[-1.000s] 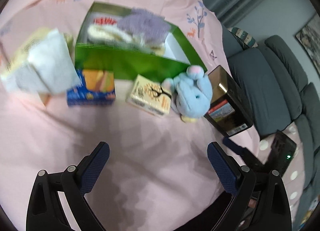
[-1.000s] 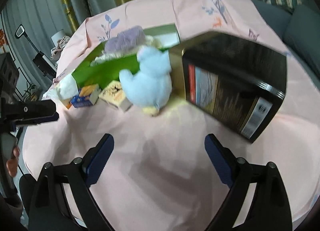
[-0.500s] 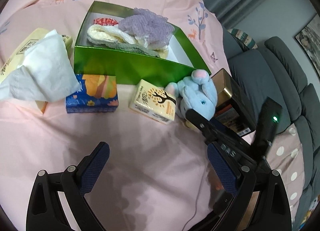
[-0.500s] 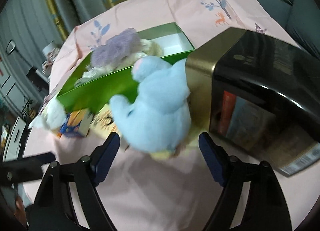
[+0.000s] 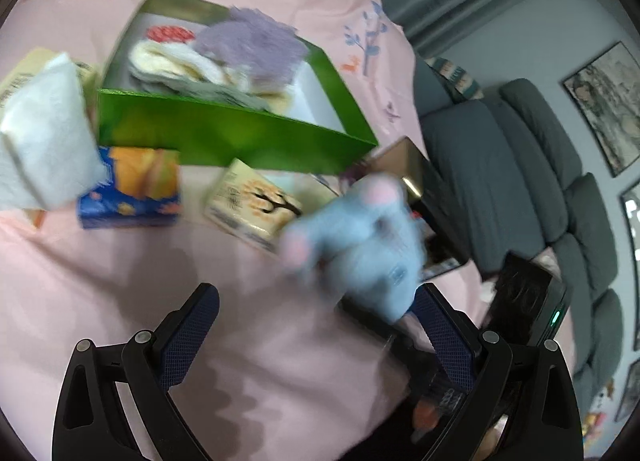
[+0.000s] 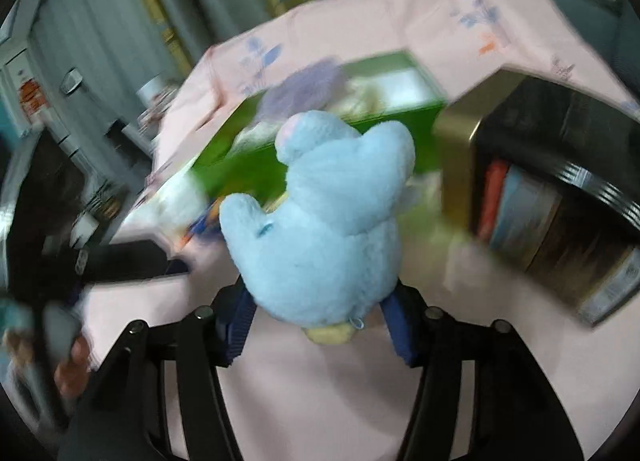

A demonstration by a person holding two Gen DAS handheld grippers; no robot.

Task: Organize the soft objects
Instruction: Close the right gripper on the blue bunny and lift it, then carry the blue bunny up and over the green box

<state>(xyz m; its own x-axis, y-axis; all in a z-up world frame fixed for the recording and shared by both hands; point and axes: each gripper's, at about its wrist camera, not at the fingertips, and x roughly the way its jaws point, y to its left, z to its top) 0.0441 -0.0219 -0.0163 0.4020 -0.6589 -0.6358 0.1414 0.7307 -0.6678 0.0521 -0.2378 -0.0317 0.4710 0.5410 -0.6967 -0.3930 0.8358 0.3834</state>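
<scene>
Left tongs (image 5: 316, 325), bottom of left wrist view, are spread wide w/ nothing between them, over the pink cloth (image 5: 120, 269). Right tongs (image 6: 320, 319) are closing on the blue plush toy (image 6: 326, 221), pads pressed into both its sides; toy sits mid-frame in right wrist view, lower right of centre in left view, in front of the green box (image 5: 224, 137).

Progress, going L to R in left view: tissue pack (image 5: 44, 133) far left, blue snack box (image 5: 132, 189) and cream tree-print box (image 5: 252, 205) sit outside. Green box at upper centre already holds a purple knit item (image 5: 256, 41) and cream cloths (image 5: 172, 61), so partly done. Plush looks next to go in. Dark tin (image 6: 560, 197) at right.

Writing: too blurred to read anywhere.
</scene>
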